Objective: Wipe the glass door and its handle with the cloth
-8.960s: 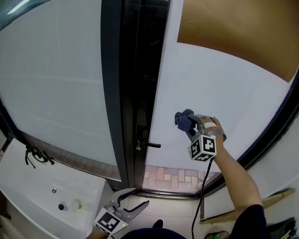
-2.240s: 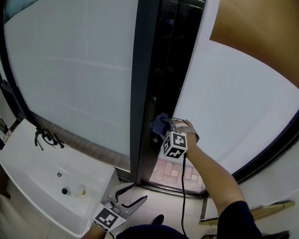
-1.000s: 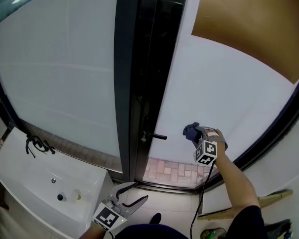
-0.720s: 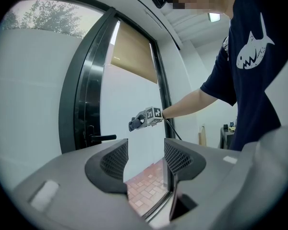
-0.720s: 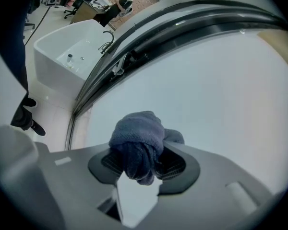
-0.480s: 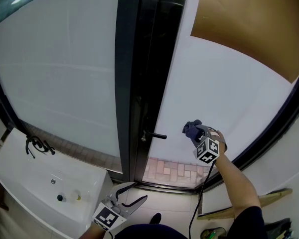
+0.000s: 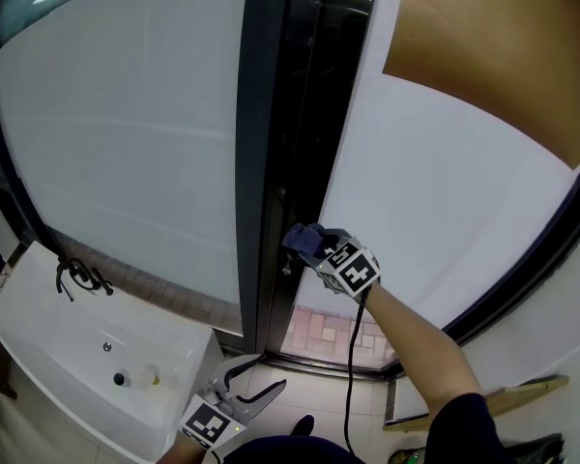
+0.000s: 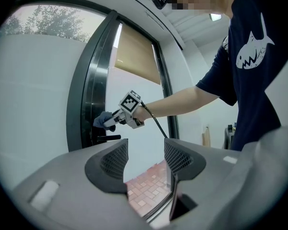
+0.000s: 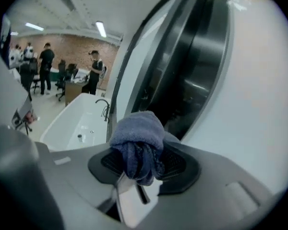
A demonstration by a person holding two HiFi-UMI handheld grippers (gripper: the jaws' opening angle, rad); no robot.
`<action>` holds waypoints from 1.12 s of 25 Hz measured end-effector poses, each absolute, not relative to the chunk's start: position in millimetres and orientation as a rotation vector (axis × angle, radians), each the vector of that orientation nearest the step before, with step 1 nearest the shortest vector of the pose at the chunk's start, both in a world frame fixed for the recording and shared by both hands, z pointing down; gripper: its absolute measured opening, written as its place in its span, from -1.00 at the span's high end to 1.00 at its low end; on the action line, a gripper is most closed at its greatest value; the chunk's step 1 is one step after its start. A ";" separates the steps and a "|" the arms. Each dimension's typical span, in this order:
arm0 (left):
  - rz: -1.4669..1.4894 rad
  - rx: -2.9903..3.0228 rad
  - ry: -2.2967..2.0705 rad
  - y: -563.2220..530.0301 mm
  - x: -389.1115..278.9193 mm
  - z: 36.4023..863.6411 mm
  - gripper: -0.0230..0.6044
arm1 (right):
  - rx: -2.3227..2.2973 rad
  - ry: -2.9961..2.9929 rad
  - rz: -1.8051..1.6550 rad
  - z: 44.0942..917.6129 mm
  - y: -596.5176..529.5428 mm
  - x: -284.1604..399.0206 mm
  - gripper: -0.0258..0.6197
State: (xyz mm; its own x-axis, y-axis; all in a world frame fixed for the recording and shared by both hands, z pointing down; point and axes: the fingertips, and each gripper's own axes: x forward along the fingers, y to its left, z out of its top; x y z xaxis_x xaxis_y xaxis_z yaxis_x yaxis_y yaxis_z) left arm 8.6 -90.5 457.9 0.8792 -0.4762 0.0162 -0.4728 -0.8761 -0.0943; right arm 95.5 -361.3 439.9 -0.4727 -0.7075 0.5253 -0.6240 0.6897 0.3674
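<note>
The glass door [image 7: 435, 182] is a frosted white pane beside a black frame [image 7: 300, 114]. My right gripper [image 7: 314, 249] is shut on a bunched blue cloth [image 7: 304, 241], which is pressed at the door's left edge where the handle sits. In the head view the cloth hides most of the handle. In the left gripper view the black lever handle [image 8: 108, 138] shows just below the cloth [image 8: 103, 120]. The right gripper view has the cloth [image 9: 137, 138] bulging out of the shut jaws. My left gripper [image 7: 256, 387] hangs low near the floor, open and holding nothing.
A white sink [image 7: 77, 356] with a black tap [image 7: 77, 276] stands at the lower left under a fixed frosted pane [image 7: 126, 133]. A brown blind [image 7: 503, 37] covers the door's top. Brick paving [image 7: 319, 329] shows through its bottom. A wooden board [image 7: 522, 390] lies lower right.
My right gripper has carried the cloth left, from the frosted glass to the door's edge at the handle. The left gripper has stayed where it was.
</note>
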 end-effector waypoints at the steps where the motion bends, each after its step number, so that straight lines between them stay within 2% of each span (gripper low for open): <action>1: -0.054 -2.960 0.762 -91.2 6.9 456.7 0.19 | 1.020 -2.251 -0.105 443.0 -367.5 89.1 0.37; 10: -0.077 -2.954 0.845 -95.1 -9.8 465.9 0.19 | 0.924 -2.172 0.008 483.2 -381.7 64.8 0.37; 16: -0.066 -2.955 0.827 -100.0 -2.7 463.9 0.19 | 0.820 -2.031 -0.184 490.7 -371.4 62.9 0.36; 28: -0.060 -2.972 0.725 -98.1 14.2 463.3 0.19 | 0.808 -1.892 -0.293 503.2 -342.4 122.4 0.37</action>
State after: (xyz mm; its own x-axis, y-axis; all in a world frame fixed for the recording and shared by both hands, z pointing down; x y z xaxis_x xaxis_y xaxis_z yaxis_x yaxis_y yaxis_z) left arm 14.2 -98.1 463.3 0.8870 -0.4613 0.0188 -0.4581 -0.8845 -0.0889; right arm 122.4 -342.4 503.2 -0.2615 -0.6493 0.7142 -0.4028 0.7458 0.5306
